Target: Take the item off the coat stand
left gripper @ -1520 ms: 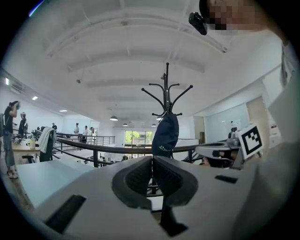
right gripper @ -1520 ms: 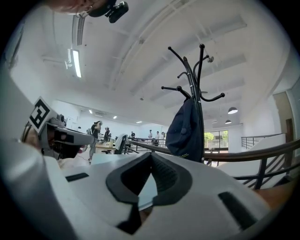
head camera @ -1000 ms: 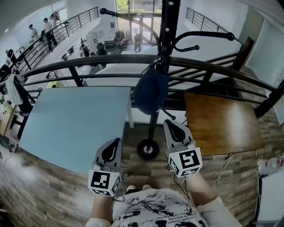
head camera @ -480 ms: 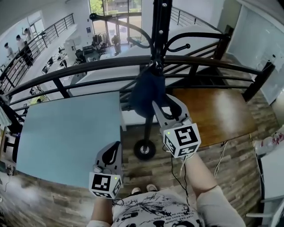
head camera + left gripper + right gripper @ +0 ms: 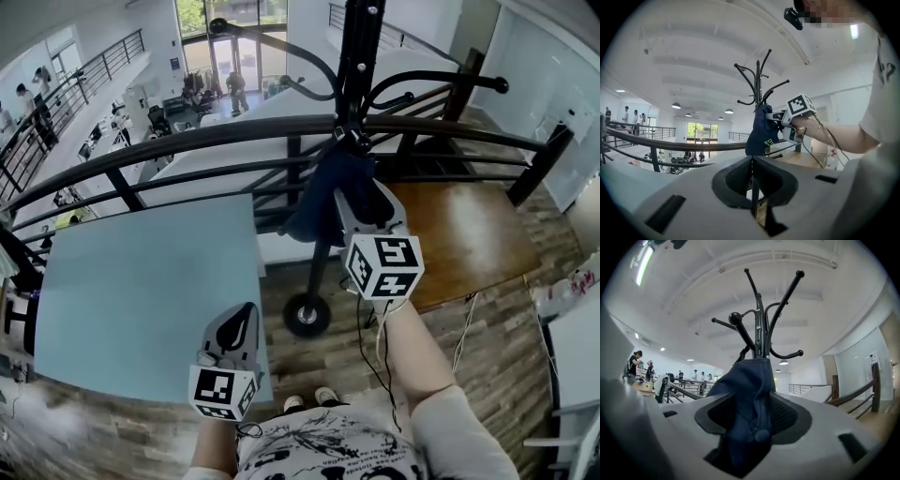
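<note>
reach step: right gripper (image 5: pixel 752 425), jaws just opening, straddles the cap (image 5: pixel 750 380) at twelve o'clock on the coat stand (image 5: pixel 759 319); next comes pinch and lift. left gripper (image 5: pixel 752 187) is pressed together.

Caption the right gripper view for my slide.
Right gripper, jaws just opened, straddles the dark blue cap hanging on the coat stand.
</note>
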The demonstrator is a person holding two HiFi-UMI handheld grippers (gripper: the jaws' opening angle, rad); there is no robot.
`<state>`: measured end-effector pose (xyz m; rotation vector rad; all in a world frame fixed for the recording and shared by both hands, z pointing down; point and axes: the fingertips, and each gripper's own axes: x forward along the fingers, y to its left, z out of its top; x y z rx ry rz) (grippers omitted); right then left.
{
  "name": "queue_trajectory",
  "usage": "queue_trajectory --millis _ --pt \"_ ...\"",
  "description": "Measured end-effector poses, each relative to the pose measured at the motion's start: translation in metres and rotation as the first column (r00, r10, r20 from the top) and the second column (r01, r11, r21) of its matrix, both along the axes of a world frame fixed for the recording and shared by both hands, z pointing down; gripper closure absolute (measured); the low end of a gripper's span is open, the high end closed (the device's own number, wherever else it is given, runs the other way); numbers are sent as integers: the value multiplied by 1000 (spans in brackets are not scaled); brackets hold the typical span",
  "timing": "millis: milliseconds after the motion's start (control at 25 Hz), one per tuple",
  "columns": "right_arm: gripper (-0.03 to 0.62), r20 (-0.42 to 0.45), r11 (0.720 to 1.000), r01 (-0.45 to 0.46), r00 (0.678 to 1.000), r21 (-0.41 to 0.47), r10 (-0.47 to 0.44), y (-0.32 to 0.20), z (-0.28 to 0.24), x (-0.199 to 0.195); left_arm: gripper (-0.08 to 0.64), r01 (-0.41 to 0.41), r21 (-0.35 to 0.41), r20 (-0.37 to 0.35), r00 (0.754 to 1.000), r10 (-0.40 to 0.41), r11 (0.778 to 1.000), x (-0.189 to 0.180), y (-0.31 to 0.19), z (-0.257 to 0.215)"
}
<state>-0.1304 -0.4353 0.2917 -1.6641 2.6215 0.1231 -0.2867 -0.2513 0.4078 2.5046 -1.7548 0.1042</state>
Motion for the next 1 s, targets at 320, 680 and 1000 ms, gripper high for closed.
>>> queue_trajectory --millis 320,680,1000 --pt "554 -56 997 -57 997 49 60 6 -7 2 555 -24 -16 -8 1000 24 1000 -10 0 2" --pt "584 -42 982 -20 999 188 28 48 -43 3 555 -60 8 -6 998 60 998 -7 2 -6" --pt "586 -78 950 -30 995 310 57 92 -86 7 555 -115 44 -13 993 116 992 0 15 -11"
